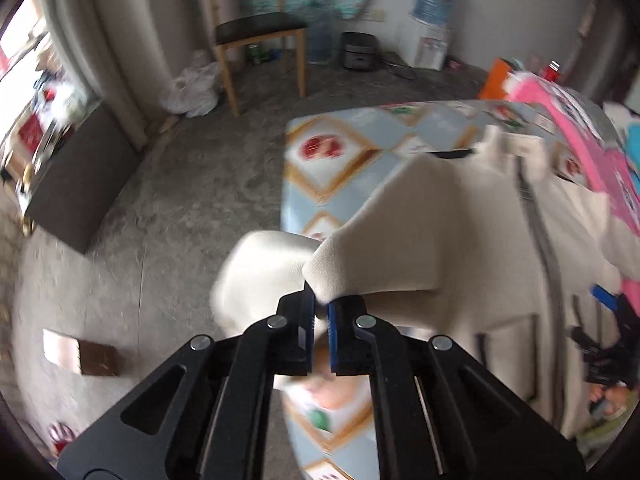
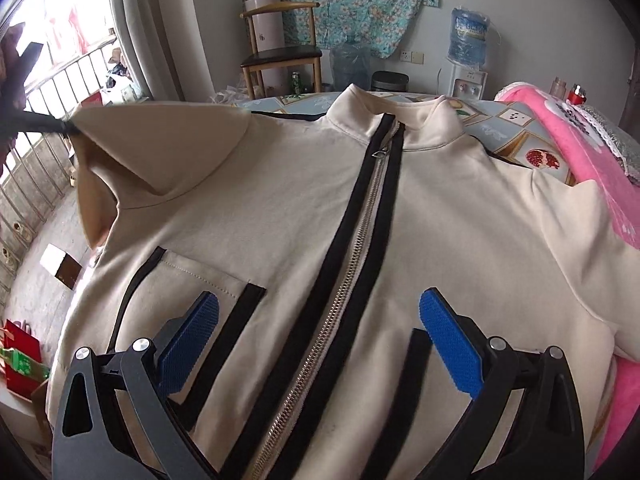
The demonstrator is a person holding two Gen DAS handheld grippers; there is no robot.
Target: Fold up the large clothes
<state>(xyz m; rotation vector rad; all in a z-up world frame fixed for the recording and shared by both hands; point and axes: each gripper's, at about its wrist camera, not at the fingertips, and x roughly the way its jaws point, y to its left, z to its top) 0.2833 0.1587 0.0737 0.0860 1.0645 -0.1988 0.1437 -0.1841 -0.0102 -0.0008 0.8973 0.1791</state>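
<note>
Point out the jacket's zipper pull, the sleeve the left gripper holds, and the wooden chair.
zipper pull [image 2: 380, 153], right wrist view, on the metal tab near the collar.
sleeve [image 1: 384, 236], left wrist view, on the lifted cream cloth.
wooden chair [image 2: 280, 55], right wrist view, on the dark seat.

The jacket [image 2: 280, 208] lies on the table [image 2: 508, 128] (chair [image 2: 280, 48] behind), blanket [image 2: 580, 152] at its right.

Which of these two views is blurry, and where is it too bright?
Left wrist view: smeared by motion, the patterned tablecloth and cream jacket soft. Right wrist view: sharp, zipper crisp, though the window at upper left is blown out.
</note>
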